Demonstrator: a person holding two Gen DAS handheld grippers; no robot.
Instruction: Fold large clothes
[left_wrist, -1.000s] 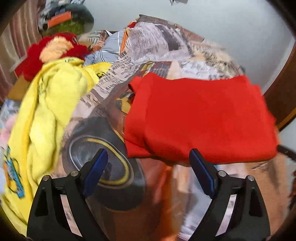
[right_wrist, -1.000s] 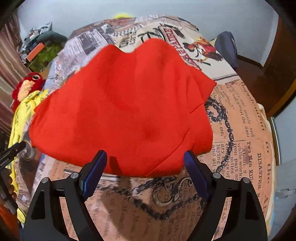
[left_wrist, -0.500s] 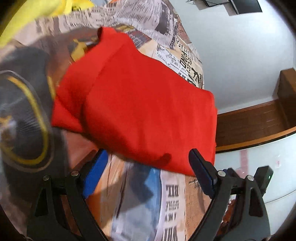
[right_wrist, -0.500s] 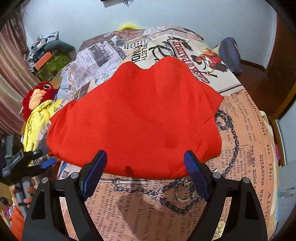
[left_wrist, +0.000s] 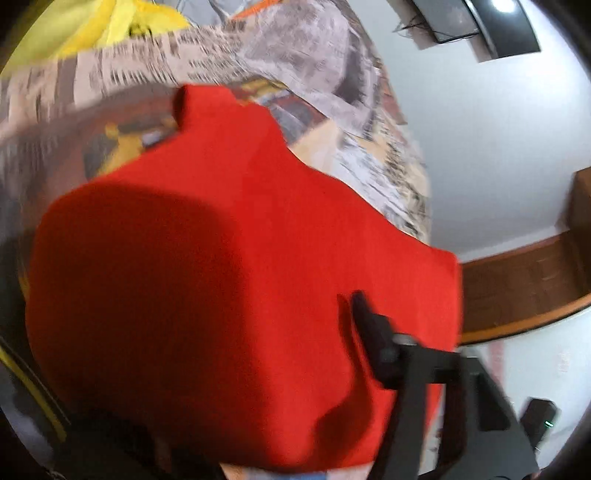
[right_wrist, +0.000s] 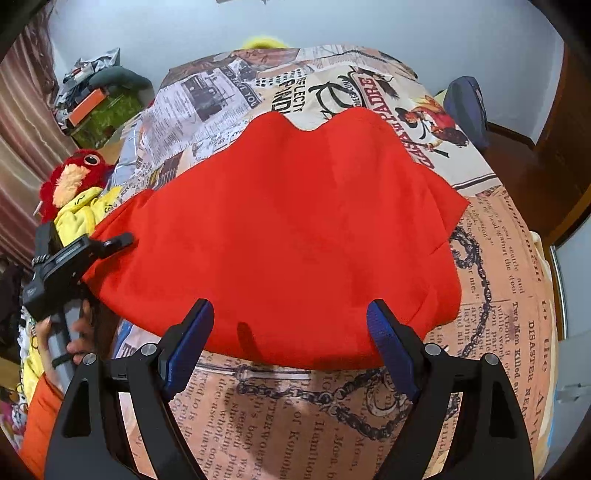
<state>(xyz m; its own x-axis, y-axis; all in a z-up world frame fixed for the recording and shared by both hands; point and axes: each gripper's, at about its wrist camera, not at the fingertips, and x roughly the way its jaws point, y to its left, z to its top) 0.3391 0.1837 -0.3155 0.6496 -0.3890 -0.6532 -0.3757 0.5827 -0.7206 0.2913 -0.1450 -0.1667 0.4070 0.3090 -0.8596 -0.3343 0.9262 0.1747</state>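
The red garment is soft, matt knit cloth. It lies on a printed cotton-like bedspread, smooth and dull. The right gripper is matt black plastic with blue rubbery pads.

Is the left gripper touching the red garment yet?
Touching. In the left wrist view the left gripper has the red garment between its closing jaws, one finger lying on the cloth.

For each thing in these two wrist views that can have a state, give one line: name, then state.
red garment: partly folded, lying flat on the bed.
left gripper: jaws closing over the garment's left edge, cloth between them.
right gripper: open, empty, at the garment's near edge.
yellow garment: crumpled, unfolded, beside the red one.
plush toy: lying at the bed's edge.
printed bedcover: spread out.
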